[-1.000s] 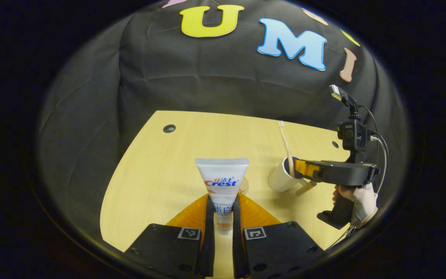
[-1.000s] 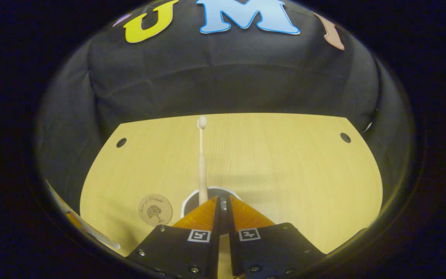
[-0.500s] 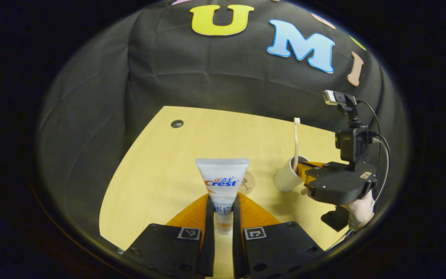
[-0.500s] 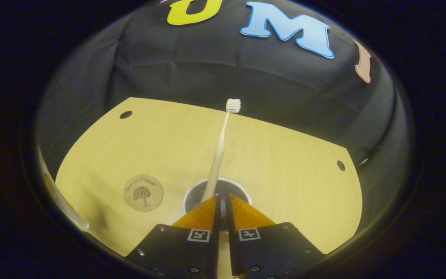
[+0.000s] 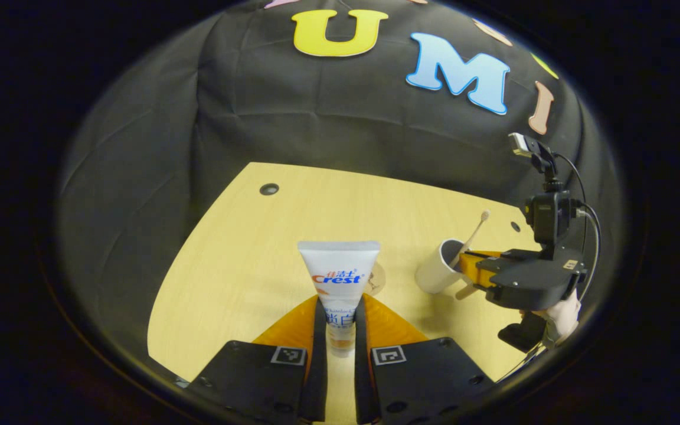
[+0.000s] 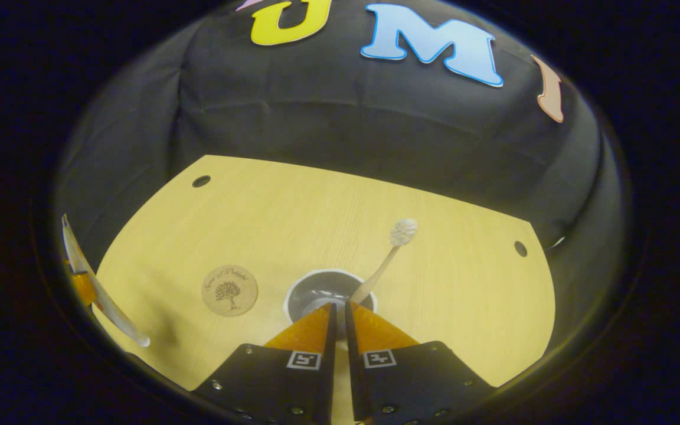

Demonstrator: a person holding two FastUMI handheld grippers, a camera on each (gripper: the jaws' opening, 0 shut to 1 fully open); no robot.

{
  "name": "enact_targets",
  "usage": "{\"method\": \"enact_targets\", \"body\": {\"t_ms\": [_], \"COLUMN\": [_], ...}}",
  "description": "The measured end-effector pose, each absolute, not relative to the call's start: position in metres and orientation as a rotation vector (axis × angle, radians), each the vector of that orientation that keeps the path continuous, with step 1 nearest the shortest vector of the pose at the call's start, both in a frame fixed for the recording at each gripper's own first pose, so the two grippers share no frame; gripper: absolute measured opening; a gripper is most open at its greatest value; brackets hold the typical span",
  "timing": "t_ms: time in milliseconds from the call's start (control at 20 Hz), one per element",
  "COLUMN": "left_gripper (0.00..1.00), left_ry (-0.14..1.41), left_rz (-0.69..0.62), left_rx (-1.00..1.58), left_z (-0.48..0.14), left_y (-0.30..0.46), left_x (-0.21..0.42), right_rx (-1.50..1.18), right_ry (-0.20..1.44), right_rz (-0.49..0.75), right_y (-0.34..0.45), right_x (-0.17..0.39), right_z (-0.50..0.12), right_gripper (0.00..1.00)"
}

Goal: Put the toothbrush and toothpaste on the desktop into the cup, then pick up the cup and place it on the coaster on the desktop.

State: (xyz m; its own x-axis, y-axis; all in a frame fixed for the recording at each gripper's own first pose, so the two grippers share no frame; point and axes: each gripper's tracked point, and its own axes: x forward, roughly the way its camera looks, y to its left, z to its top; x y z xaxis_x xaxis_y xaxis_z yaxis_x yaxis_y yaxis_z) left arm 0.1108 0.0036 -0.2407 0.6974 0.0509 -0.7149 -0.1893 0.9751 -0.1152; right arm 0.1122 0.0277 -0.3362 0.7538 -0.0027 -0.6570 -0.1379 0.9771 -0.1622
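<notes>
The toothbrush [image 6: 384,262] stands in the cup [image 6: 301,295], just below the centre of the right gripper view. Its handle leans on the cup's right rim and its head points to the upper right, over the desk [image 6: 293,224]. In the left gripper view the toothbrush [image 5: 471,237] sticks out of the white cup [image 5: 434,271] at the right of the frame, tilted to the upper right.

The right gripper [image 6: 336,310] sits at the bottom centre of its own view, its two fingers drawn nearly together with only a thin slit between them, right at the cup's near rim. I cannot tell whether they still pinch the handle's lower end, which is hidden there. In the left gripper view the right gripper [image 5: 473,265] is beside the cup at the right edge, with a hand [image 5: 558,313] under it.

The toothpaste [image 5: 339,277] stands upright at the lower centre of the left gripper view. The left gripper [image 5: 339,321] pinches its lower part, both fingers pressing on the tube. At the far left edge of the right gripper view the tube appears as a thin white sliver.

The coaster [image 6: 229,290], round with a tree print, lies flat on the desk just left of the cup in the right gripper view, near it but apart. In the left gripper view the coaster [image 5: 379,277] peeks out from behind the tube's right side.
</notes>
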Motion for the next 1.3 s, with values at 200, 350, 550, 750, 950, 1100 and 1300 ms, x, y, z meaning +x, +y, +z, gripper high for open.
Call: {"method": "enact_targets", "body": {"t_ms": [200,350,550,750,950,1100,1300], "left_gripper": [0.27,0.27,0.26,0.26,0.26,0.26,0.27], "left_ry": [0.729,0.663,0.584,0.550,0.555,0.585,0.614], "left_rz": [0.079,0.006,-0.101,-0.174,-0.212,-0.217,-0.203], "left_rx": [-0.154,-0.161,-0.179,-0.159,-0.163,-0.177,-0.196], "left_z": [-0.246,-0.241,-0.225,-0.217,-0.225,-0.243,-0.263], "left_y": [0.000,-0.010,-0.040,-0.082,-0.122,-0.138,-0.156], "left_x": [0.137,0.160,0.194,0.235,0.266,0.279,0.290], "right_rx": [-0.175,-0.145,-0.086,-0.035,-0.016,0.013,0.029], "right_ry": [0.688,0.678,0.681,0.691,0.716,0.727,0.731], "right_rz": [0.069,0.059,0.037,0.006,-0.023,-0.048,-0.076], "right_y": [0.021,0.014,-0.004,-0.028,-0.055,-0.074,-0.099], "right_x": [0.100,0.088,0.067,0.042,0.024,0.014,0.007], "right_z": [-0.319,-0.312,-0.307,-0.307,-0.315,-0.317,-0.316], "right_gripper": [0.11,0.11,0.12,0.12,0.12,0.12,0.12]}}
